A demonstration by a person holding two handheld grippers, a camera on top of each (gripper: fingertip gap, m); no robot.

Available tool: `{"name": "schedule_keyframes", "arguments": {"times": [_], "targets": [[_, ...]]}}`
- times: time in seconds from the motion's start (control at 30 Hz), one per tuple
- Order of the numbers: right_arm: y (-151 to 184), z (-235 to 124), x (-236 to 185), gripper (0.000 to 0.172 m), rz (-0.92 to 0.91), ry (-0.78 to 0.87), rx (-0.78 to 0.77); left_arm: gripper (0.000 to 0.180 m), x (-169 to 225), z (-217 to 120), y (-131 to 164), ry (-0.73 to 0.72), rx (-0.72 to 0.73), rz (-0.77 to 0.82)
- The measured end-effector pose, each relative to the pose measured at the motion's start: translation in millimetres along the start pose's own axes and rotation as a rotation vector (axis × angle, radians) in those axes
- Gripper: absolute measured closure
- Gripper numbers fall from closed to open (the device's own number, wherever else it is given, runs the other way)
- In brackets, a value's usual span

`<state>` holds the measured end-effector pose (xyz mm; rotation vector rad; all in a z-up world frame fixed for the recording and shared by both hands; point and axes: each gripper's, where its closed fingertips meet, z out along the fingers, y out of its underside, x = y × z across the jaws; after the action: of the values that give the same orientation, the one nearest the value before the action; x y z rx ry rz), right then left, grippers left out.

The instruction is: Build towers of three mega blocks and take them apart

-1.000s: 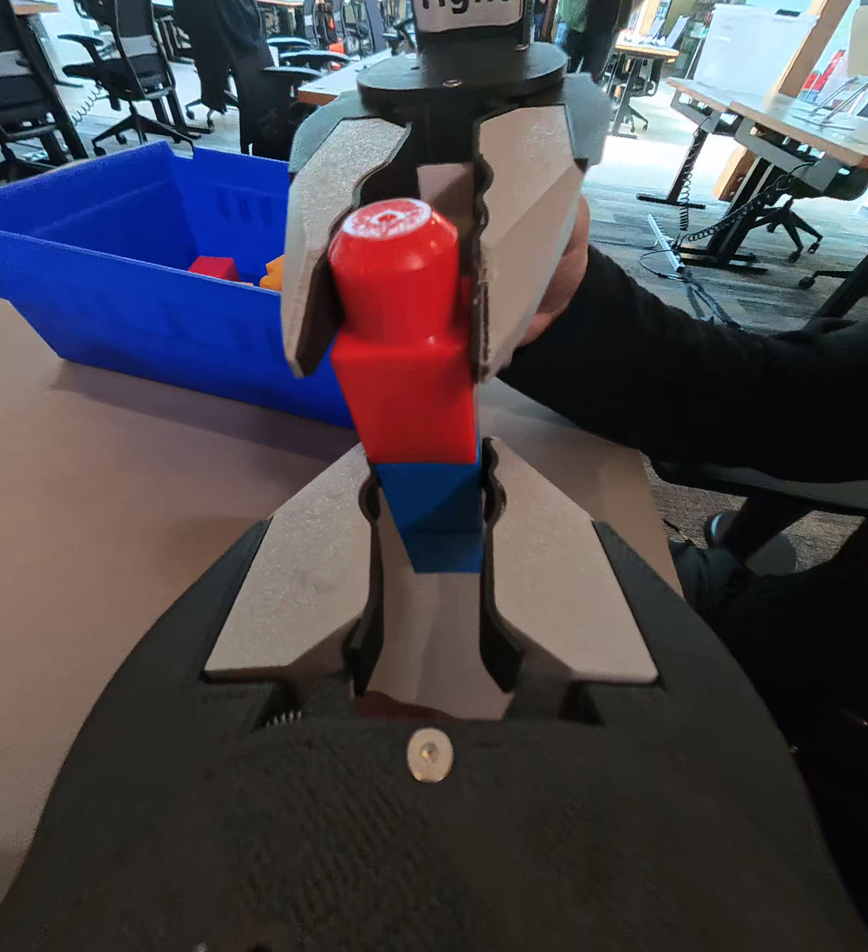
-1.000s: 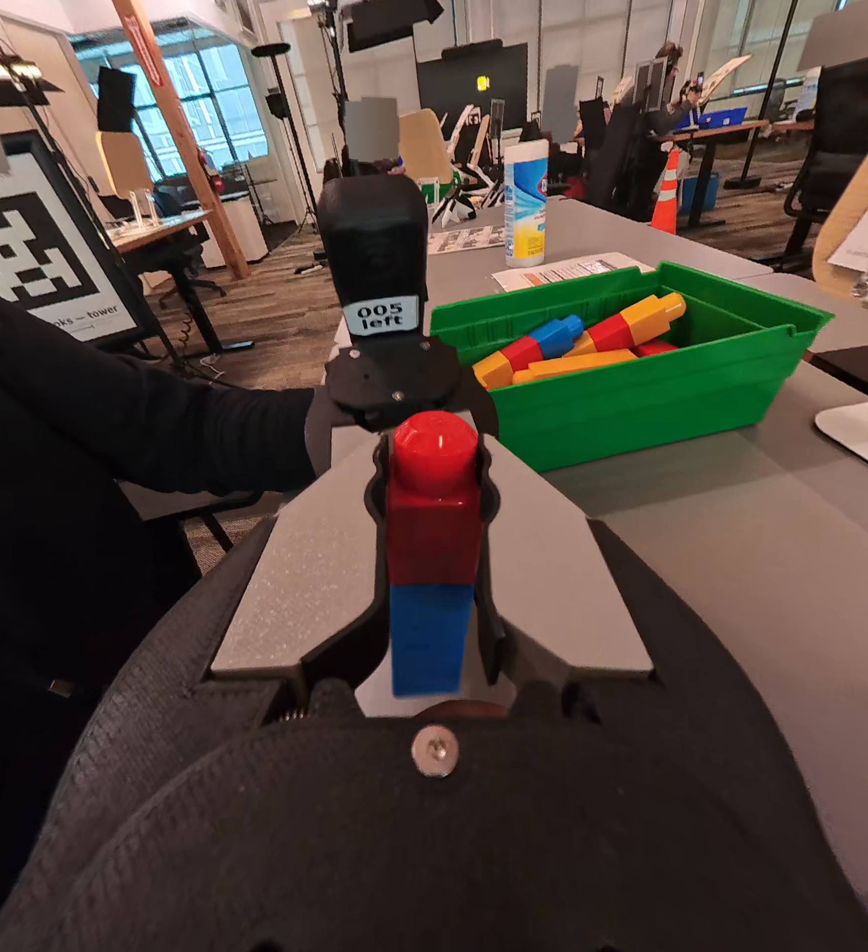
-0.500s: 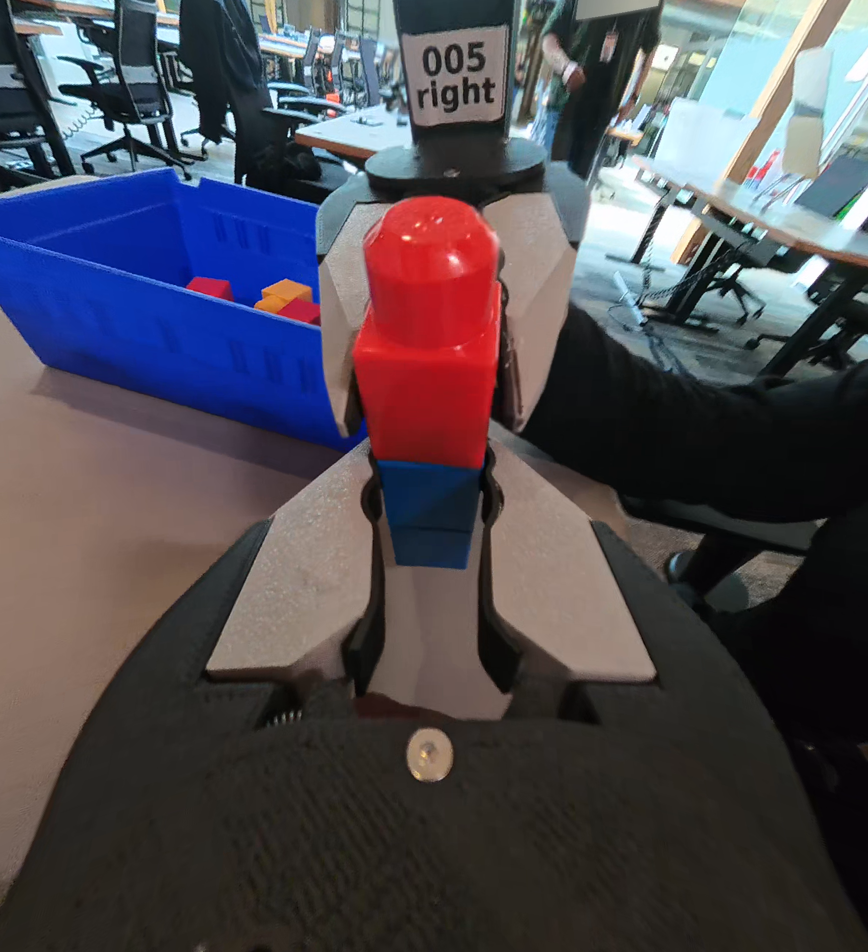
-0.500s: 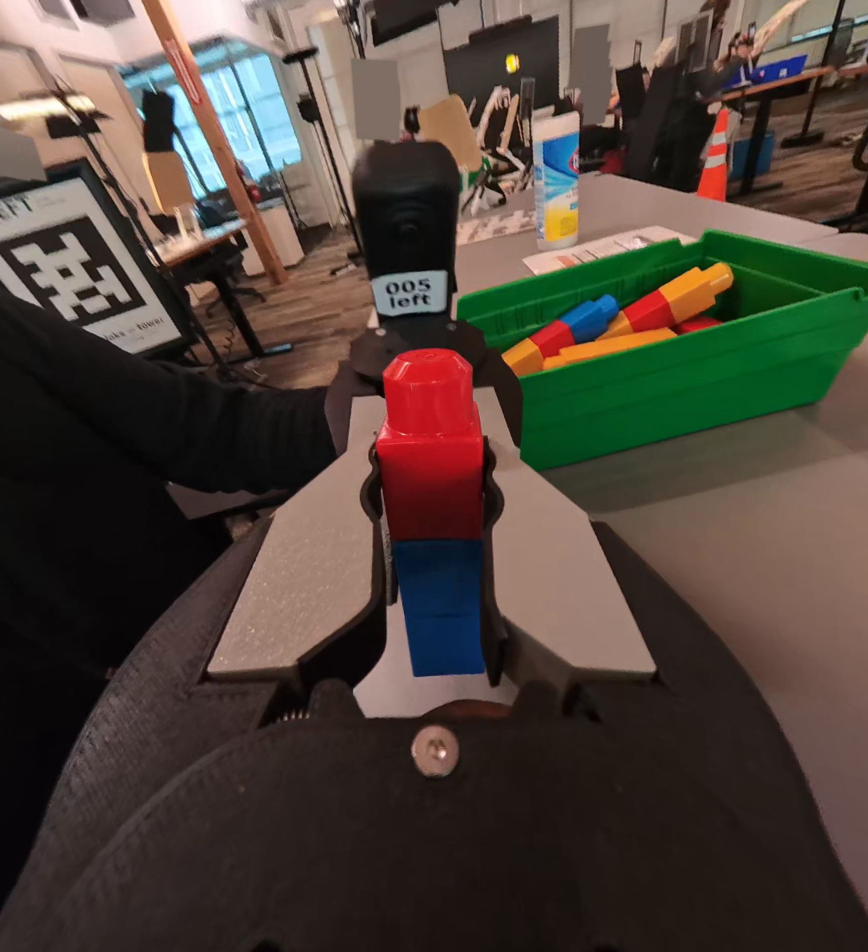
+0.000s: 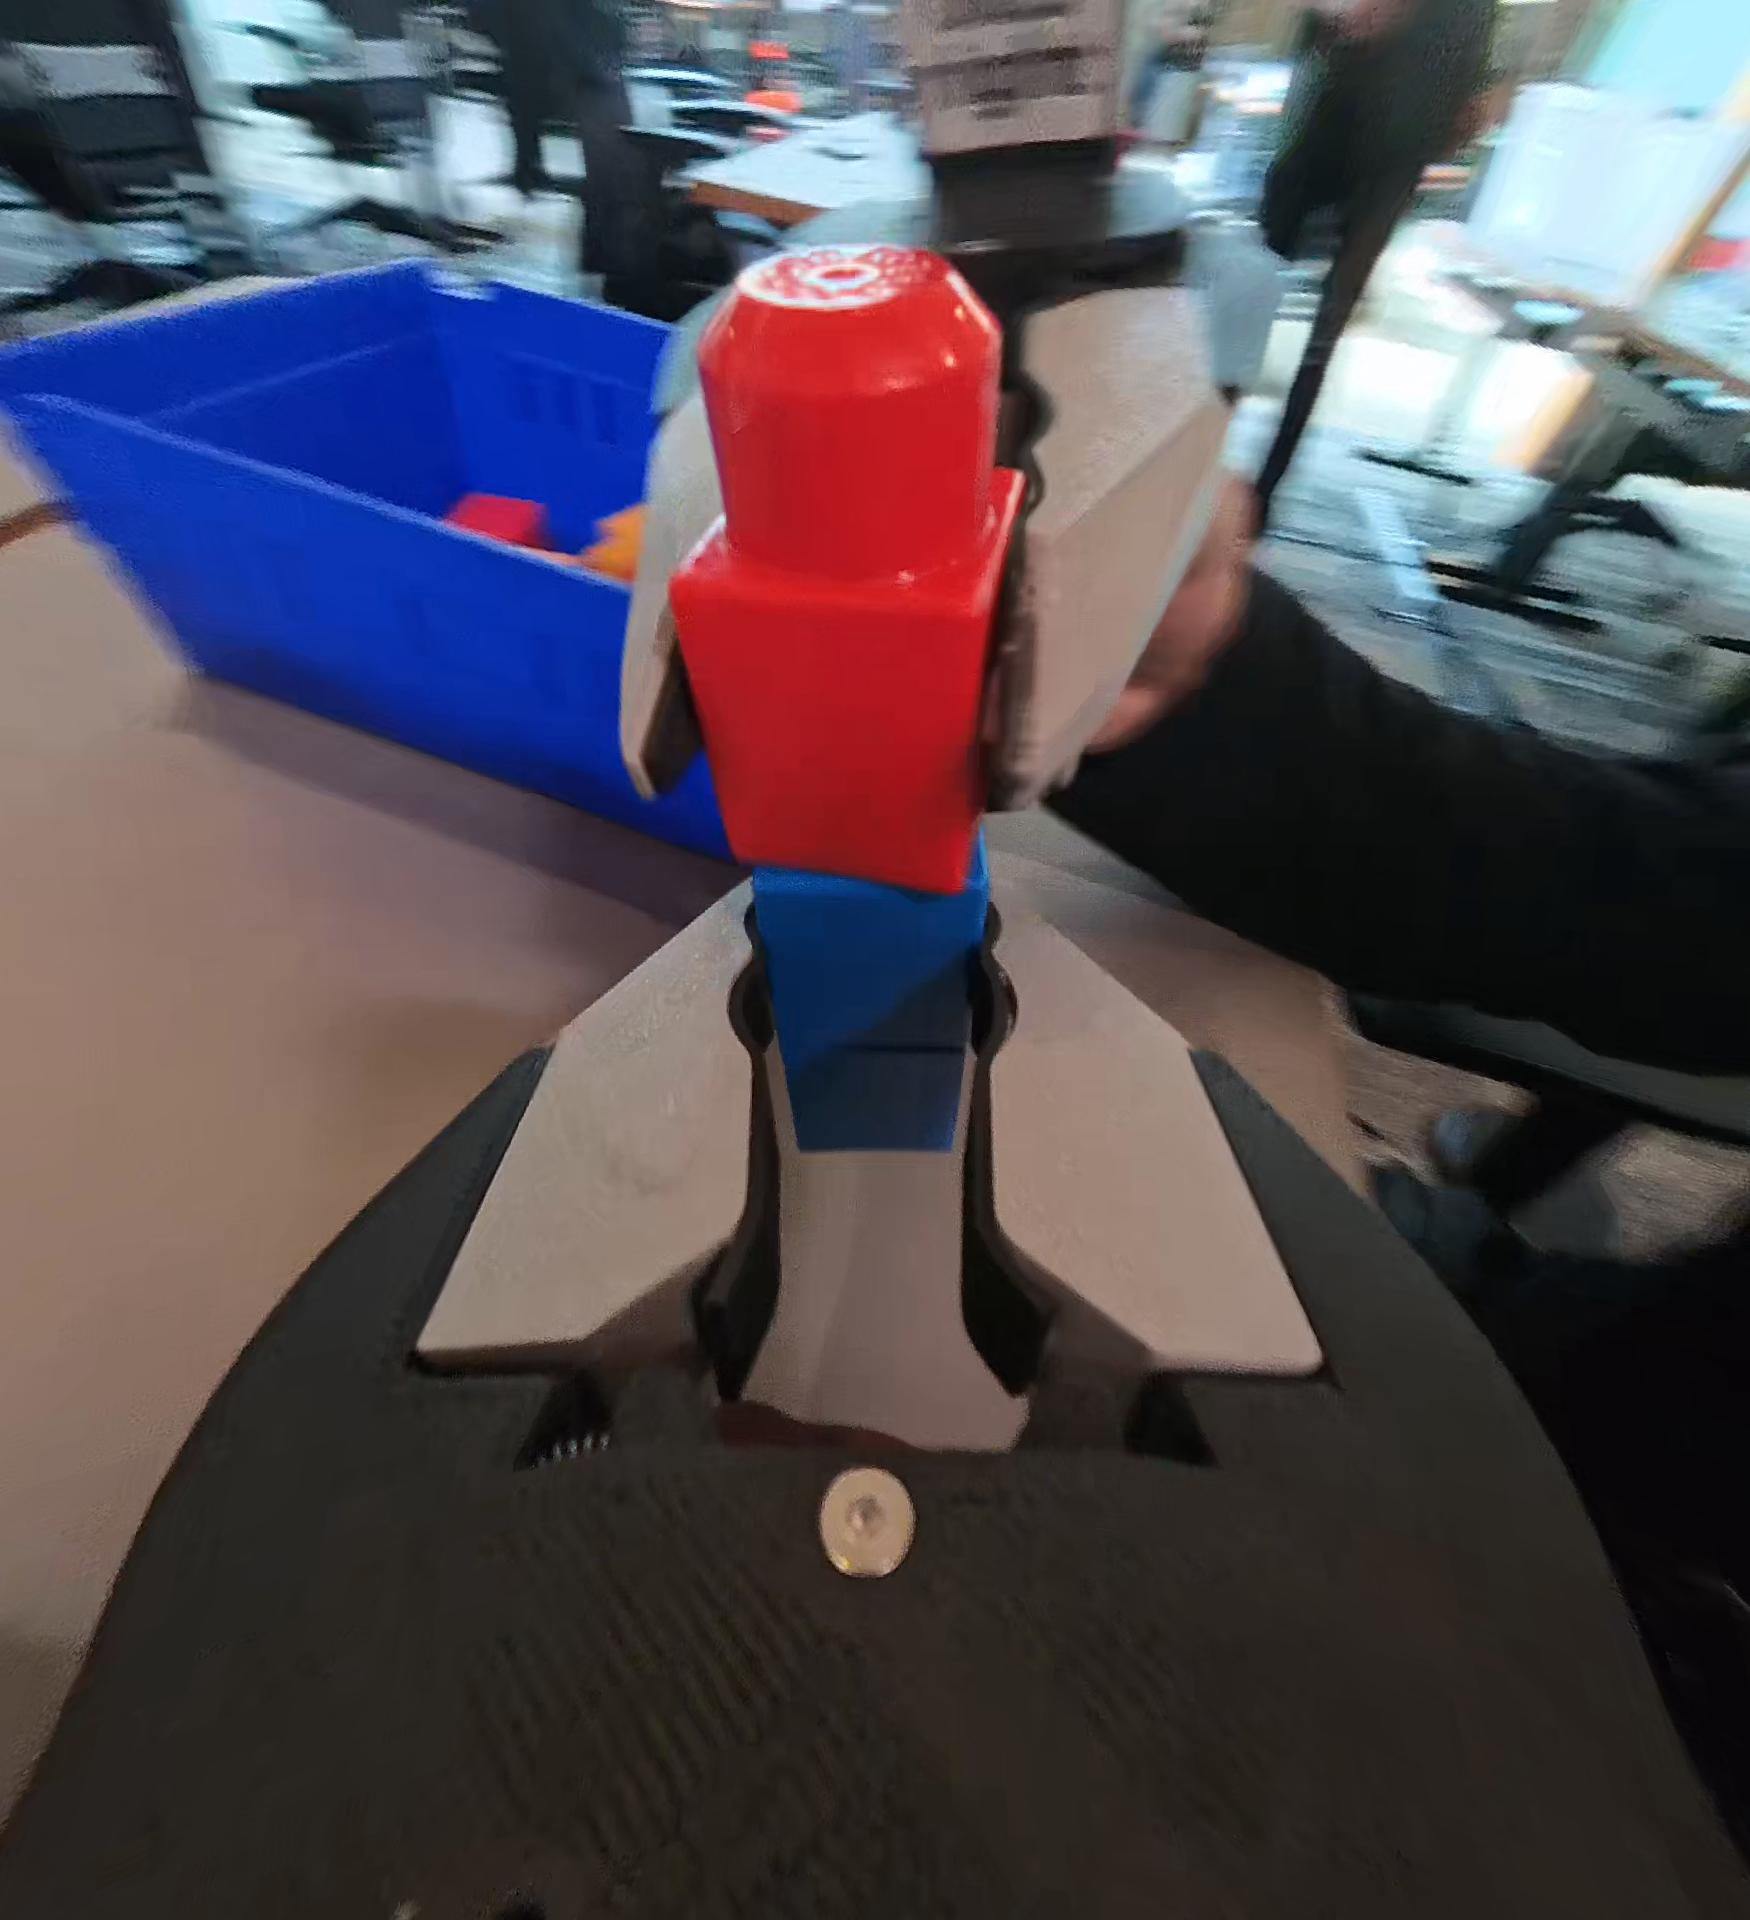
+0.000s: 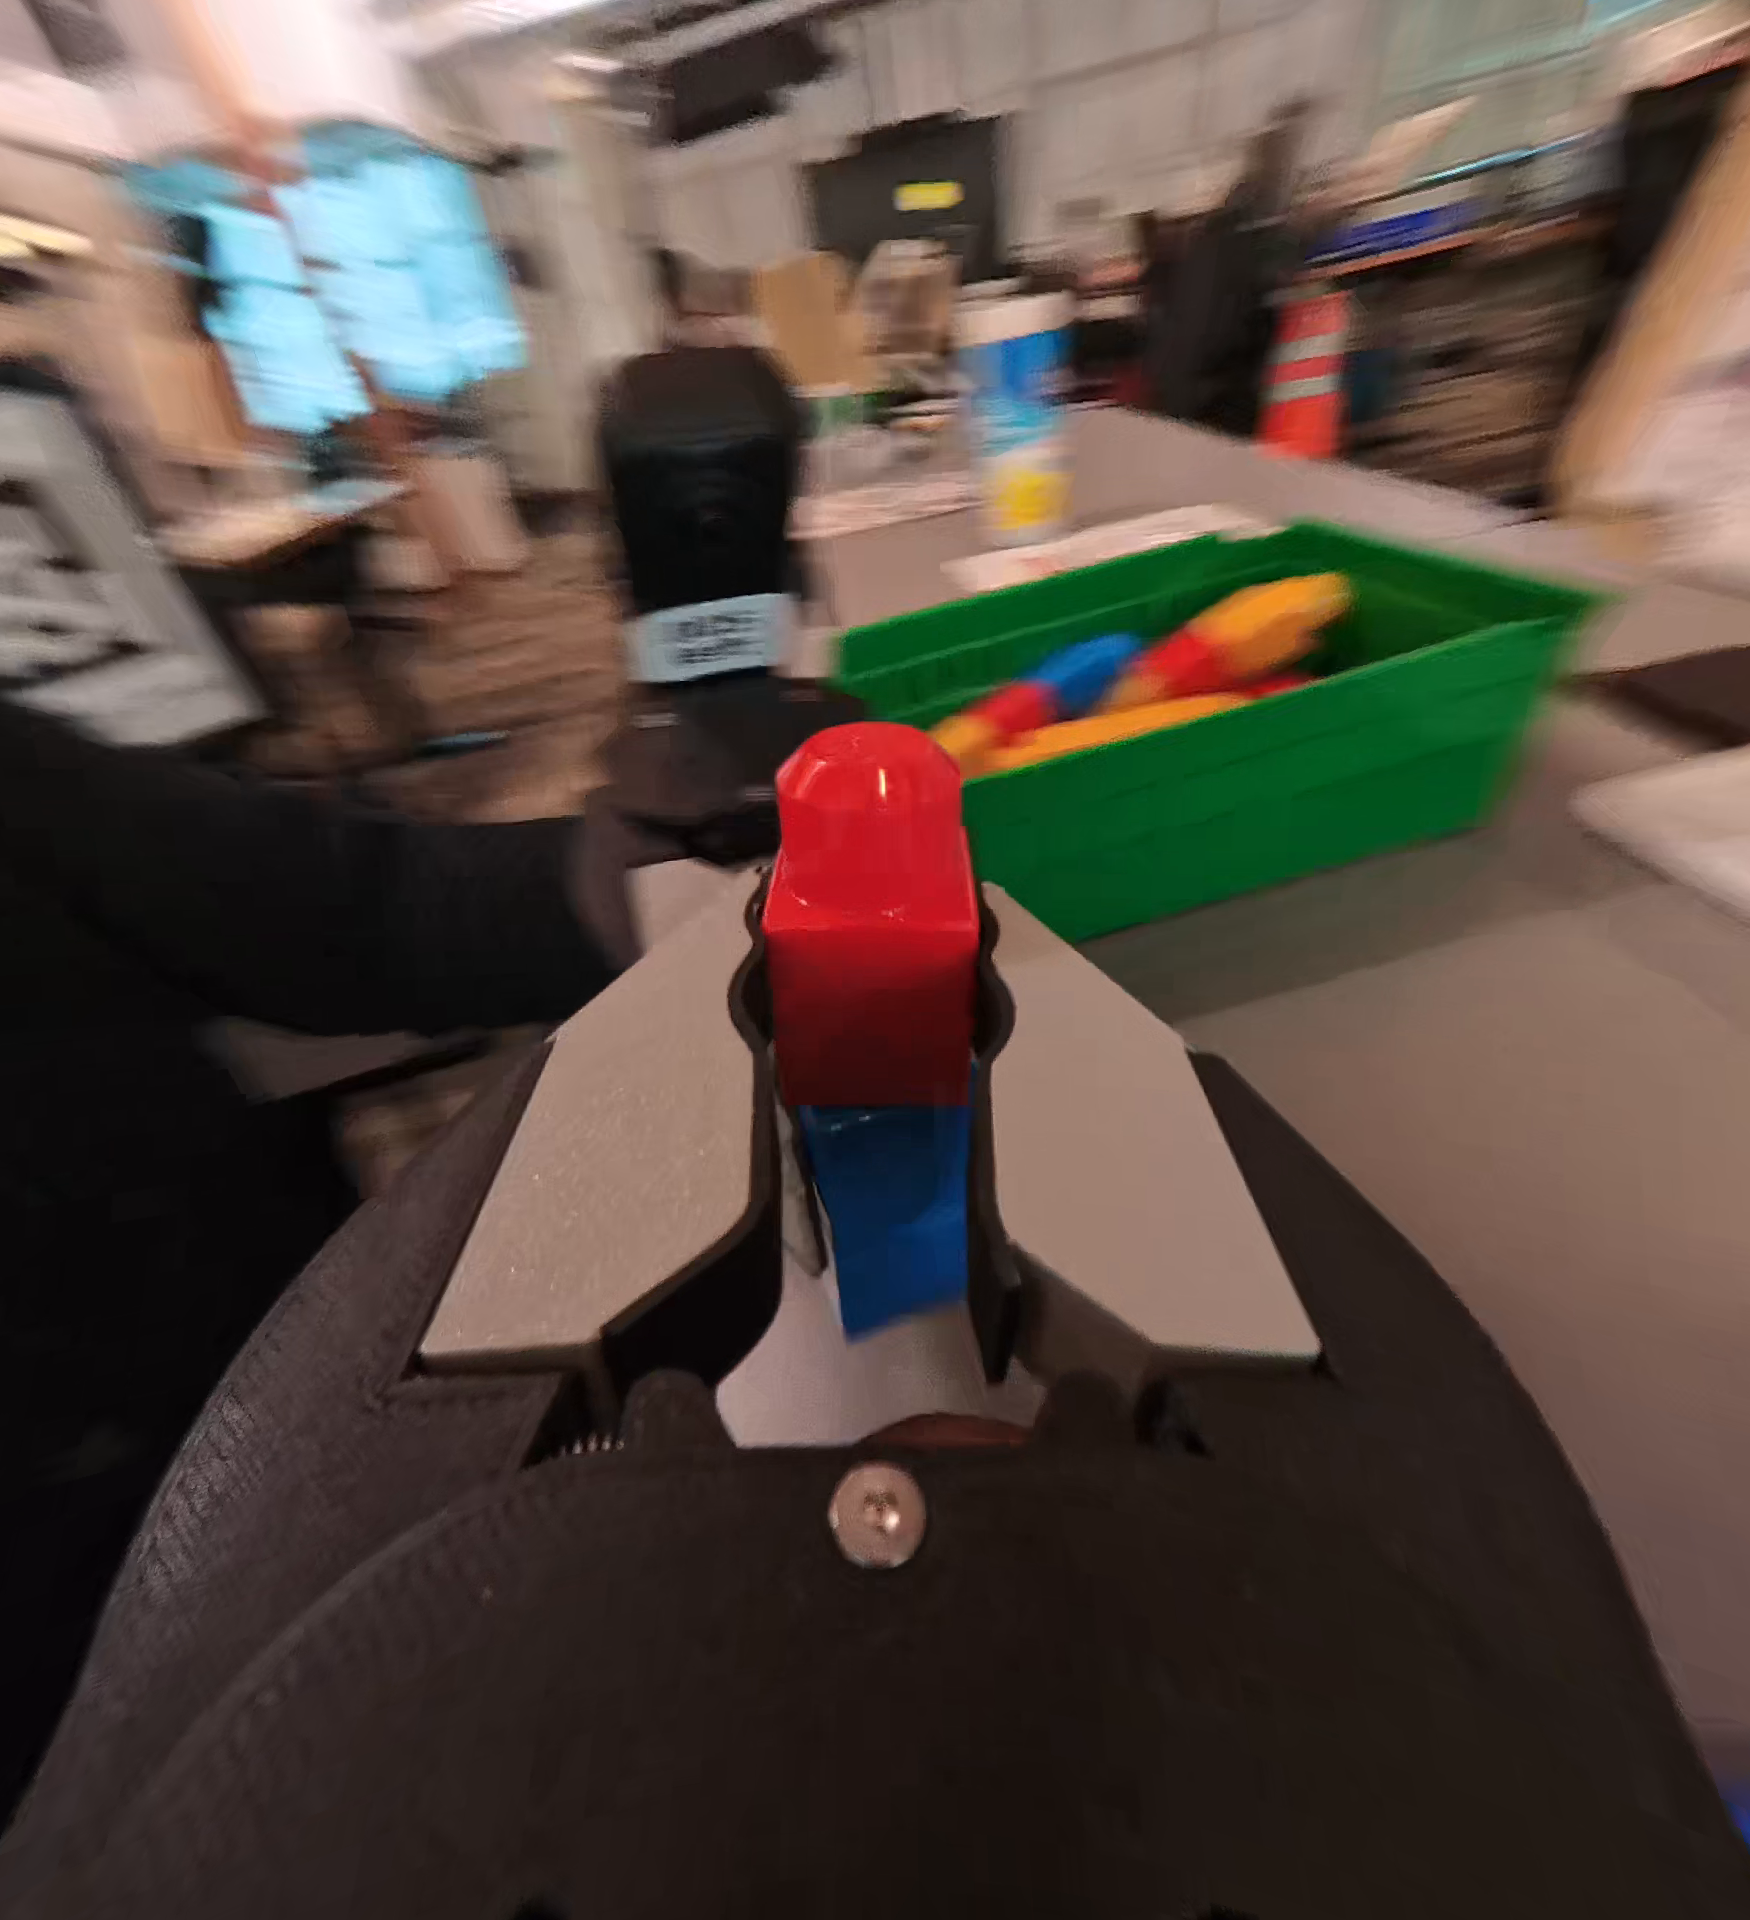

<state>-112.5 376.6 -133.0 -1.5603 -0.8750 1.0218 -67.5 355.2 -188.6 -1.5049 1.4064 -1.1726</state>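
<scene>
- My left gripper [image 5: 866, 977] is clamped on the blue block [image 5: 866, 997]; my right gripper [image 6: 871, 997] is clamped on the red block [image 6: 866, 997] stacked on it, both held above the surface [image 5: 175, 987].
- Two blocks joined; whether I'm adding or separating, I cannot tell.
- Finished towers lie in the green bin [image 6: 1266, 810]; loose blocks in the blue bin [image 5: 351, 582].
- Since half a second ago the red block has tilted on the blue one.

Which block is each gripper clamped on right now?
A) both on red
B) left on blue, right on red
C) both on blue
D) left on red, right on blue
B: the left gripper pinches the blue block, while the right gripper pinches the red block stacked on it.
</scene>
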Motion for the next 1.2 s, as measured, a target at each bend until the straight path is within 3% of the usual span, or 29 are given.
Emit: {"name": "schedule_keyframes", "arguments": {"times": [0.07, 0.1, 0.13, 0.2, 0.27, 0.33, 0.37, 0.47, 0.57, 0.6, 0.67, 0.77, 0.83, 1.0, 1.03, 1.07, 1.2], "targets": [[-6, -3, 30, 0.139, -0.148, 0.294, 0.006, 0.146, -36, -8, -3, -0.260, -0.007, 0.089], [-9, 1, 26, 0.139, -0.189, 0.303, 0.016, 0.147, -38, -9, -3, -0.295, -0.024, 0.138], [-10, 6, 11, 0.138, -0.191, 0.207, 0.027, 0.147, -28, -7, -2, -0.231, -0.021, 0.133], [-23, -4, -24, 0.138, -0.075, -0.079, 0.124, 0.147, 16, -5, -8, 0.083, 0.045, 0.029], [-57, -35, -24, 0.139, 0.008, -0.145, 0.347, 0.147, 30, -10, -19, 0.221, 0.104, -0.095], [-71, -71, 25, 0.139, -0.010, 0.182, 0.451, 0.147, 18, -11, -17, 0.152, 0.095, -0.070], [-69, -91, 48, 0.139, -0.060, 0.385, 0.419, 0.147, 13, -11, -14, 0.119, 0.077, -0.044], [-34, -156, 117, 0.138, -0.112, 0.950, 0.141, 0.147, 11, -7, -7, 0.093, 0.045, -0.024], [22, -183, 153, 0.136, 0.036, 1.106, -0.138, 0.147, 6, -2, -1, 0.051, 0.015, 0.002], [35, -185, 157, 0.125, 0.087, 1.110, -0.199, 0.147, 3, -1, 1, 0.032, 0.009, 0.016], [33, -168, 151, 0.116, 0.076, 1.006, -0.184, 0.147, -1, -1, 2, 0.015, 0.009, 0.025], [-6, -87, 71, 0.133, 0.043, 0.389, 0.032, 0.147, -2, -3, 0, 0.033, 0.028, -0.002], [-18, -57, 27, 0.123, 0.042, 0.131, 0.087, 0.147, -1, -4, -1, 0.051, 0.038, -0.016], [6, -10, -3, 0.116, -0.013, 0.004, -0.052, 0.147, 3, -2, 0, 0.059, 0.023, -0.005], [11, -4, -7, 0.123, -0.019, -0.015, -0.075, 0.147, 5, -1, 1, 0.064, 0.019, -0.001], [15, 0, -9, 0.142, -0.024, -0.024, -0.096, 0.147, 7, -1, 1, 0.066, 0.017, 0.003], [4, -1, -7, 0.145, -0.031, 0.003, -0.042, 0.146, 7, -3, -4, 0.071, 0.051, -0.022]]}}
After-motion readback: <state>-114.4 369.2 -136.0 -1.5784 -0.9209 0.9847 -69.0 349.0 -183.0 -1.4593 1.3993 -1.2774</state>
